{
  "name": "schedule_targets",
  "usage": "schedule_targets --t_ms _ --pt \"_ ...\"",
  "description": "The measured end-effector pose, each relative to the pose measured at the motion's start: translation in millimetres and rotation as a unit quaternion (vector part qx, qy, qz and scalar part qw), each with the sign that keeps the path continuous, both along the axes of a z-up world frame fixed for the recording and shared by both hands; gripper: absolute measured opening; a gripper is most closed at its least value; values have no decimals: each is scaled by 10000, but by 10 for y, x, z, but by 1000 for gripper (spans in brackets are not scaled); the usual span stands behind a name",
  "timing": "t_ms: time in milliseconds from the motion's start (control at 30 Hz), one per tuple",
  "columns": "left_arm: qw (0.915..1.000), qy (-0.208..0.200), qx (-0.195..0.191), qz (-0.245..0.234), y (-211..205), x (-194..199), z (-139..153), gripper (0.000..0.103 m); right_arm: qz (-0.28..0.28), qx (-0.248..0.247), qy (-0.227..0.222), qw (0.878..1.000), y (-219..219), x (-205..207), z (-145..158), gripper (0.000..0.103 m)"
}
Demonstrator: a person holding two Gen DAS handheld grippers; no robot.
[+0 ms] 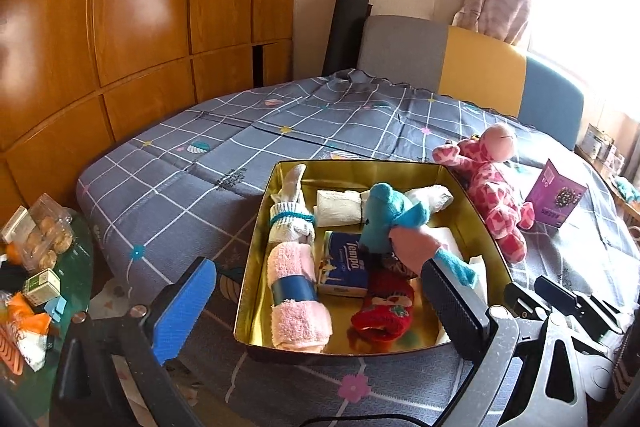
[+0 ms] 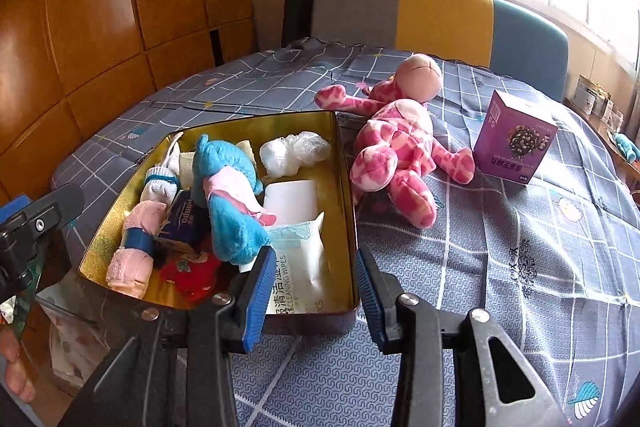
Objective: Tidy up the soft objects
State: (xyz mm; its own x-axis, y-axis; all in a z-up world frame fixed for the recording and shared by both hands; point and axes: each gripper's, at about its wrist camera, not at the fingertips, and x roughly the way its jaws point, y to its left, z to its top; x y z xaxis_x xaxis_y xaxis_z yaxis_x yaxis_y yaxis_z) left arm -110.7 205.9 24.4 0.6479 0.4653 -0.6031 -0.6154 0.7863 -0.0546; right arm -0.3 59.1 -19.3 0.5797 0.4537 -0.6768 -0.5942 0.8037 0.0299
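The right wrist view alone shows a pack of wipes point(image 2: 298, 267) marked "CLEANING WIPES" and a crumpled clear bag point(image 2: 294, 151) at the right end of the gold tin point(image 2: 347, 195); the left wrist view alone shows a cluttered side table point(image 1: 78, 267) with snack packs at the left. The tin sits on a checked grey cloth point(image 2: 500, 247) and holds a blue plush toy point(image 1: 386, 215), a pink rolled towel point(image 1: 294, 291), a red sock point(image 1: 384, 311), rolled white socks point(image 1: 289, 217) and a blue "Tempo" tissue pack point(image 1: 345, 265). The left gripper point(image 1: 324, 311) stands wide open over the tin, holding nothing. The right gripper point(image 2: 316, 287) is partly open and empty above the tin's near wall. A pink spotted plush point(image 2: 400, 143) lies just beside the tin, a purple box point(image 2: 514, 143) near it.
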Motion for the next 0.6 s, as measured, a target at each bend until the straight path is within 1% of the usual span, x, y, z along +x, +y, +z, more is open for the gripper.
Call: schedule_targets --t_ms 300,600 --pt "9999 87 70 37 -11 10 -25 103 13 -7 4 10000 16 -8 -10 41" --pt "9999 107 47 17 -26 18 -28 103 31 4 18 10000 14 -6 -21 41"
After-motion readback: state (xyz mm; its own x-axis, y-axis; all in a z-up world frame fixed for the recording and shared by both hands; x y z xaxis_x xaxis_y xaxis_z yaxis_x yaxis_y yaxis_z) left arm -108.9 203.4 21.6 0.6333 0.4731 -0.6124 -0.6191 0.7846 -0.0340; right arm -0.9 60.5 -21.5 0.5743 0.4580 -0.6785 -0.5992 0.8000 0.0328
